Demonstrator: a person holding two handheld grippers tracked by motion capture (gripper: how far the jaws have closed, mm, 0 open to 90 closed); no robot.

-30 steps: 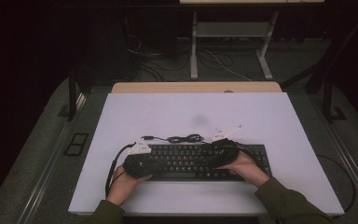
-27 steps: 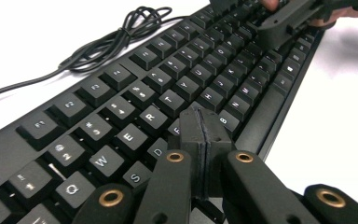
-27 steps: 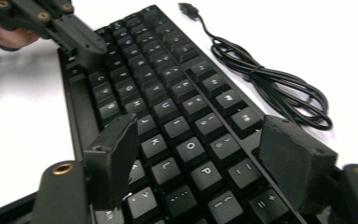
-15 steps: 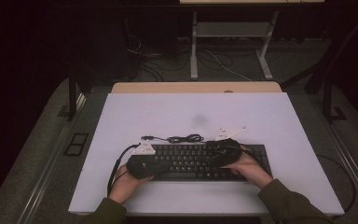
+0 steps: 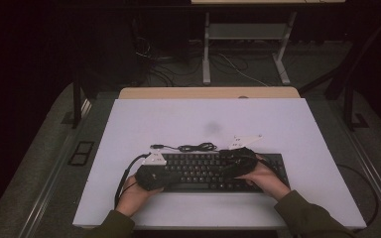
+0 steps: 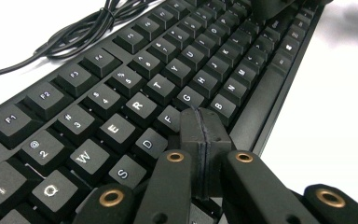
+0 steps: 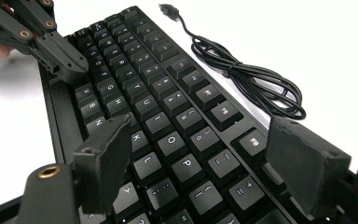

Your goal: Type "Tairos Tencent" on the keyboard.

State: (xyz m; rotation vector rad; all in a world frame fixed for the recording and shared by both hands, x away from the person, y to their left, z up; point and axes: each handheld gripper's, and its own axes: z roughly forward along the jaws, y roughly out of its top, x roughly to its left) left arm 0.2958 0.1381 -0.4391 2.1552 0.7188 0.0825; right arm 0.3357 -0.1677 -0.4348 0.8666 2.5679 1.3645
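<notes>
1. One black keyboard (image 5: 208, 171) lying flat at the near middle of the white table (image 5: 287, 129), long side across the person's front, white legends on dark keys
2. Over its left end, the left gripper (image 6: 200, 135), jaws pressed flat together with nothing between them, tips low over the lettered keys just right of D and below F in the left gripper view; whether they touch a key, cannot tell
3. Over its right end, the right gripper (image 7: 200, 163), jaws standing wide and lately opening further, nothing clamped, keys around O and P lying in the gap below the pads
4. In the right gripper view, that same shut left gripper (image 7: 72, 63) at the keyboard's far end, tip close above the keys near the front edge
5. Behind the keyboard, a loosely bundled black cable (image 5: 193, 147) resting on the table just beyond the top key row, its USB plug (image 7: 168, 9) lying free on the white surface
6. Beneath each gripper, a hand (image 5: 134, 196) in a dark green sleeve (image 5: 307, 218) coming in from the near edge
</notes>
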